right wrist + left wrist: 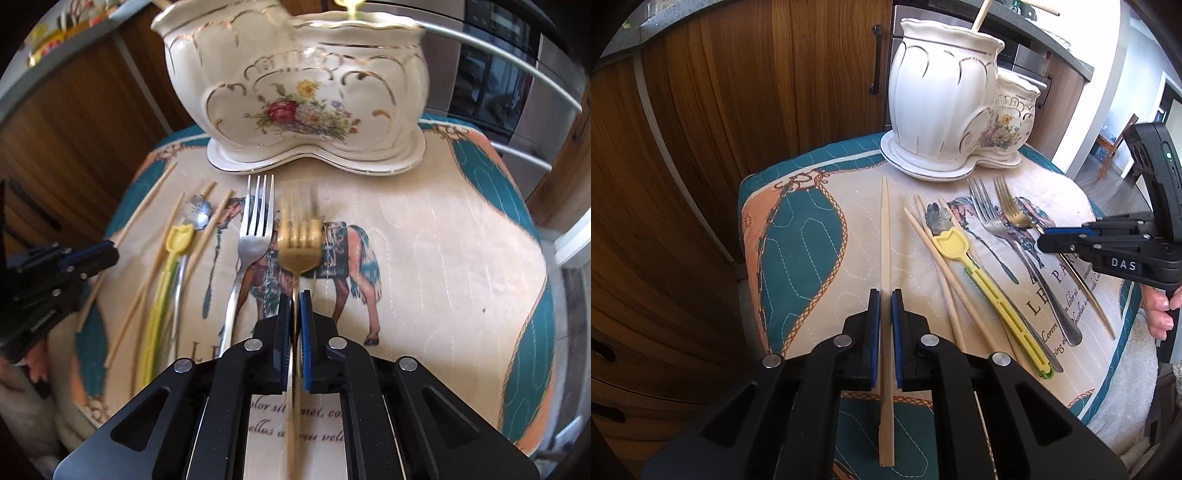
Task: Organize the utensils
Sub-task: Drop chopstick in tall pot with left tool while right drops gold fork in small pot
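Left gripper (pixel 885 306) clamps chopstick (pixel 885 236); right gripper (pixel 294 308) clamps gold fork (pixel 300 242). Pickup step; next lift both toward holder (pixel 295 74), twelve o'clock.

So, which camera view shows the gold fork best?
The right wrist view: the gold fork lies centred, its handle between the right gripper. In the left wrist view the same fork sits far right, small, partly hidden by that gripper.
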A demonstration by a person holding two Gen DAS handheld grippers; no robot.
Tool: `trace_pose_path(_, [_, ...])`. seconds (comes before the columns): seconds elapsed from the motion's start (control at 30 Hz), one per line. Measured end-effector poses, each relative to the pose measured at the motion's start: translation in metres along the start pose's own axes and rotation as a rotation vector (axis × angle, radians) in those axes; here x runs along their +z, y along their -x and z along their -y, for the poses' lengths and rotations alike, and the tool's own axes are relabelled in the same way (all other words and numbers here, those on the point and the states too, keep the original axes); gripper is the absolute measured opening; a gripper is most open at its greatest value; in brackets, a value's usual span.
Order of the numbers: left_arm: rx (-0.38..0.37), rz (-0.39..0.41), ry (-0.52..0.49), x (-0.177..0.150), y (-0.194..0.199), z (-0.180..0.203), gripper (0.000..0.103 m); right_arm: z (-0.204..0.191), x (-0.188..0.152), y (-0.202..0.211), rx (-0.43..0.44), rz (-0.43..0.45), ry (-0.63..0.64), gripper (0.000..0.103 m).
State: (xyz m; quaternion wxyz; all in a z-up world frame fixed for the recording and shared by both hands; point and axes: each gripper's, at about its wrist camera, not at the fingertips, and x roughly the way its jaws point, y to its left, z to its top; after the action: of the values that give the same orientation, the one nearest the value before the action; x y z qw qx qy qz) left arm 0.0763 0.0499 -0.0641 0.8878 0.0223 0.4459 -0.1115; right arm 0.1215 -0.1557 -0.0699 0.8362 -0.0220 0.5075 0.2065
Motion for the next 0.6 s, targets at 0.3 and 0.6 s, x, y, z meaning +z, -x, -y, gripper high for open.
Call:
trace_pose_path(0.3, [0.003, 0.095, 0.027, 0.009, 0.026, -0.006, 0.006, 0.005, -0.024, 0.047, 0.052, 0.223, -0.013, 0.007])
trace_pose_path(0.6, [-0.009, 0.32, 0.036, 0.024, 0.071, -0.005, 0.006, -0.003, -0.035, 0.108, -0.03, 0.583, 0.03, 0.006])
